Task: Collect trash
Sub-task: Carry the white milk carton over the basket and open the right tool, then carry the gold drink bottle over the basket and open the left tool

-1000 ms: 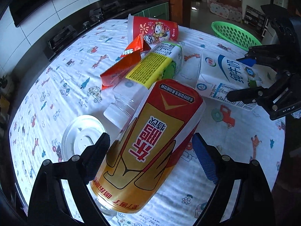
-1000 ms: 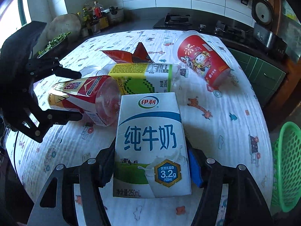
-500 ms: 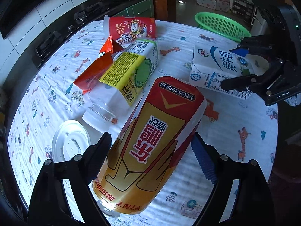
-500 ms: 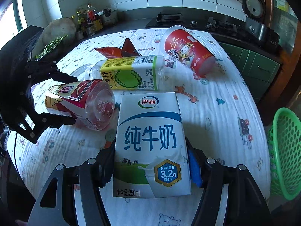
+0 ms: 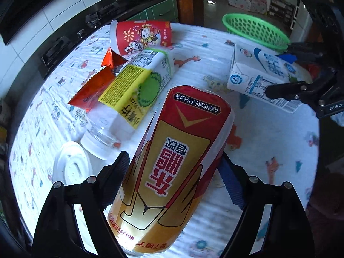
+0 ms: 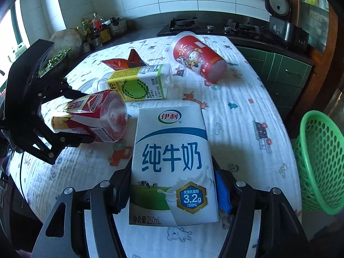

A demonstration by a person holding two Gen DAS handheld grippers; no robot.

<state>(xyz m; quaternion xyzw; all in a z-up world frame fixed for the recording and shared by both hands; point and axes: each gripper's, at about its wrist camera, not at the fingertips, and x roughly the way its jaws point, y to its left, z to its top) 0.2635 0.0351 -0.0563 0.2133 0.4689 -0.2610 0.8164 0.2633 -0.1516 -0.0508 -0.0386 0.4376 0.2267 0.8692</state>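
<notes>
A red and gold drink bottle (image 5: 176, 150) sits between the fingers of my left gripper (image 5: 174, 167), held tilted above the tablecloth. The jaws are closing and both pads press on its sides. From the right wrist view the same bottle (image 6: 94, 111) shows its clear base, with the left gripper (image 6: 88, 116) around it. My right gripper (image 6: 173, 178) is shut on a white and blue milk carton (image 6: 172, 150), also seen at the right of the left wrist view as the carton (image 5: 253, 75) in the right gripper (image 5: 278, 74).
A green mesh basket (image 6: 318, 161) stands past the table's right edge. On the patterned tablecloth (image 6: 240, 111) lie a red paper cup (image 6: 197, 58), a yellow-green labelled bottle (image 6: 139, 83), a red wrapper (image 6: 122, 62) and a white lid (image 5: 72, 167). A stove counter runs behind.
Both grippers have carried their loads sideways over the table. The green basket now looks larger and nearer in both views. The left jaws have narrowed a little on the bottle.
</notes>
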